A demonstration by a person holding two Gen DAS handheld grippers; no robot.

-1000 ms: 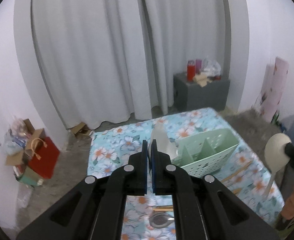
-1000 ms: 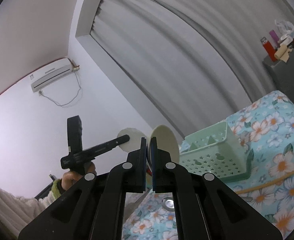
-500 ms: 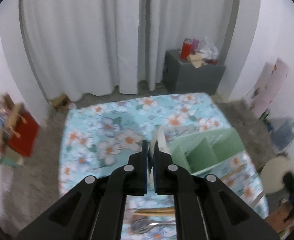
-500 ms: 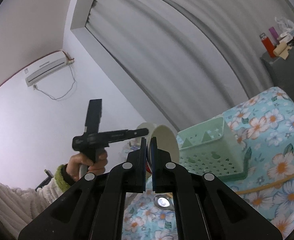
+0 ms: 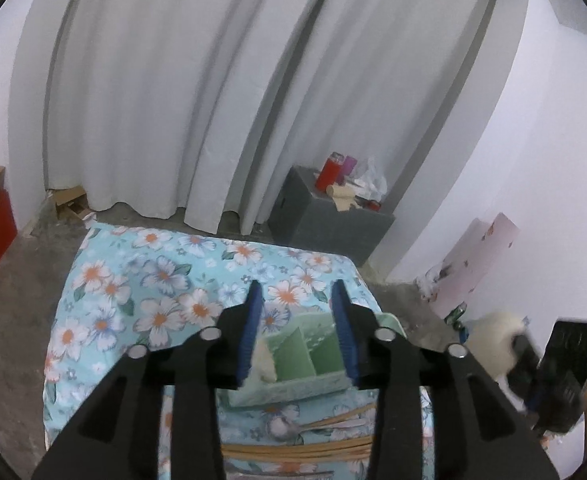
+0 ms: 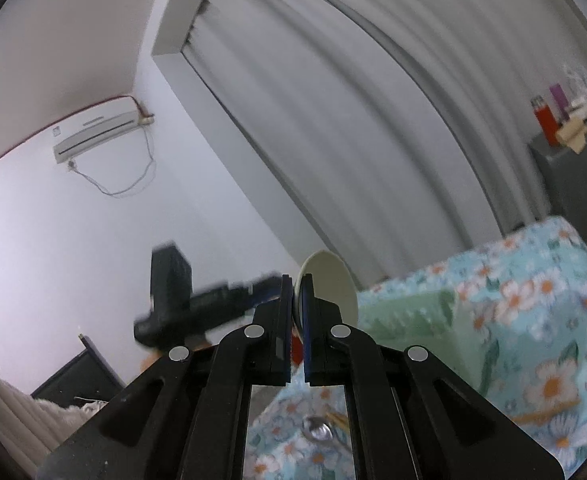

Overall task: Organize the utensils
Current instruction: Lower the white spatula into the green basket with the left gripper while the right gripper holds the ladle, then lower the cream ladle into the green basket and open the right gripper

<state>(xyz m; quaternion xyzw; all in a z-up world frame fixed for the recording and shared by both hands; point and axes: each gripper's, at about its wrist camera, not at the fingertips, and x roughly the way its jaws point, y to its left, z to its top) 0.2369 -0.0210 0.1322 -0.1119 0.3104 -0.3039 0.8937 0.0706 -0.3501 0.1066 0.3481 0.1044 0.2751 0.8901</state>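
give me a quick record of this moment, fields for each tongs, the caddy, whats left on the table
left tongs: open, jaws have just been opening above the caddy, nothing pressed between them
right tongs: shut on the cream spoon, held off the table
green caddy: on the floral cloth, a white utensil in its left compartment
left on table: chopsticks, metal spoon

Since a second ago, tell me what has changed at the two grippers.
The left gripper has just been opening and has let go of the white spoon, which now stands in the green caddy. The right gripper stays shut on its cream spoon, clear of the caddy. Chopsticks remain on the cloth.
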